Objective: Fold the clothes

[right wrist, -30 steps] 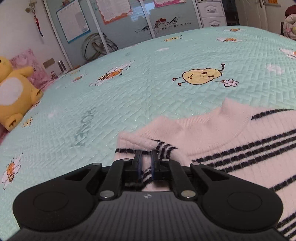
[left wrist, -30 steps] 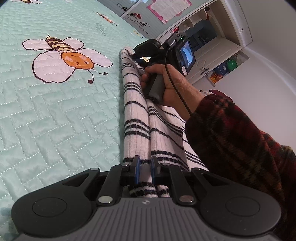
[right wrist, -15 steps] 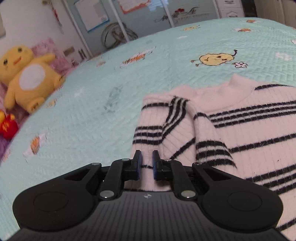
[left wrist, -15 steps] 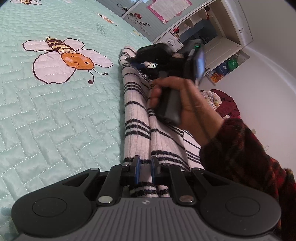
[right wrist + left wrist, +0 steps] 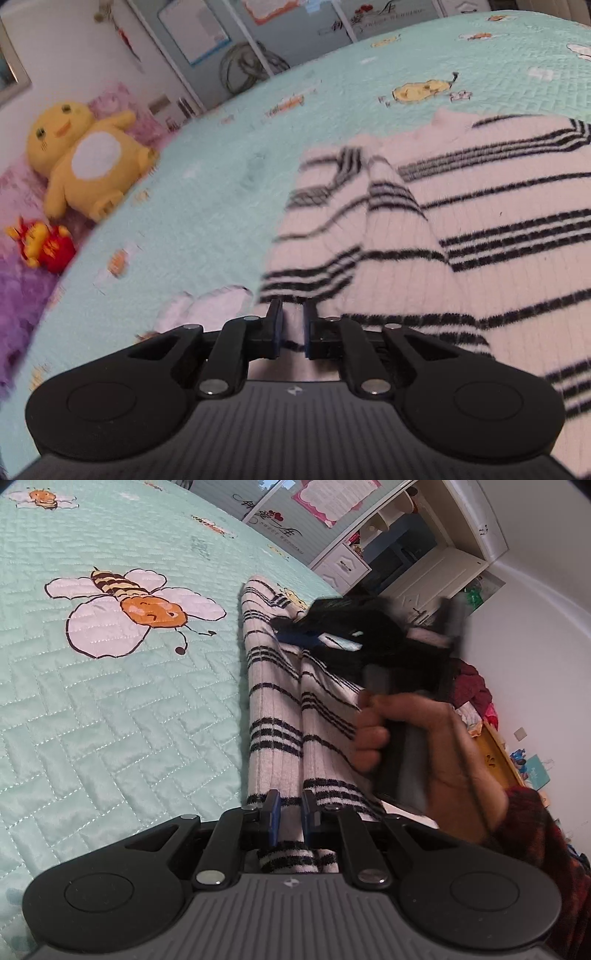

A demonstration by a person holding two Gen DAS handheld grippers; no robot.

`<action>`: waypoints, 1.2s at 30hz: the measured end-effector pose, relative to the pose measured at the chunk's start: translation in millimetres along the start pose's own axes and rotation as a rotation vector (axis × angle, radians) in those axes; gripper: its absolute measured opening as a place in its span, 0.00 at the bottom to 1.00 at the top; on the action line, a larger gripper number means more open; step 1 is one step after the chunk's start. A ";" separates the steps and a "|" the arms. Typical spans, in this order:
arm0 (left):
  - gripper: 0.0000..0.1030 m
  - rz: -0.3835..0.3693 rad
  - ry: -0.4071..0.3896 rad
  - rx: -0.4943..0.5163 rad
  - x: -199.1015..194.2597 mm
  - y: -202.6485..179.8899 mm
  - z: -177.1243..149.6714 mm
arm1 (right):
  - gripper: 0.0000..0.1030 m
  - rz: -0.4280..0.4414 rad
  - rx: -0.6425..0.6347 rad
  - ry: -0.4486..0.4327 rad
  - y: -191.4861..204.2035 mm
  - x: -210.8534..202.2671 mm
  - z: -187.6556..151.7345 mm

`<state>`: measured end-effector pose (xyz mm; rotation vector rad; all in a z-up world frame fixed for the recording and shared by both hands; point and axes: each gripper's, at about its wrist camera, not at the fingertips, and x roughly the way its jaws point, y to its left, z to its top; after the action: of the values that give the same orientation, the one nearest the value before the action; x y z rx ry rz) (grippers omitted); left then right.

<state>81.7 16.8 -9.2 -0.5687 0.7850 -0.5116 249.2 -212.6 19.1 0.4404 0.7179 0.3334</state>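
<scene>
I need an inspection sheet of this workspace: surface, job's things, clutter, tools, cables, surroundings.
Surface: mint quilted bedspread with bee prints.
Job's things: white sweater with black stripes, one side folded inward over the body.
Clutter: yellow plush toy and red plush toy beside the bed.
Tools: left tool shut on the sweater's folded edge; right tool just opening, slightly apart, nothing pinched, sweater below.
Cables: one thin cable along the right hand.
Surroundings: white cupboards, wall posters.
</scene>
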 end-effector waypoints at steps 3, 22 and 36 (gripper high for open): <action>0.11 0.002 0.001 -0.009 0.8 1.1 0.3 | 0.14 0.042 -0.018 -0.017 9.6 -14.8 -8.1; 0.11 0.099 -0.030 -0.002 -9.5 -18.8 3.6 | 0.19 0.132 0.113 -0.014 -11.4 -66.3 -48.9; 0.21 0.191 0.052 0.155 28.6 -85.6 -24.9 | 0.27 0.231 0.187 -0.151 -147.3 -154.0 -33.6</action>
<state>61.6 -70.8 17.1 -0.3340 0.8319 -0.4083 137.9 -397.1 9.3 0.7217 0.5534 0.4464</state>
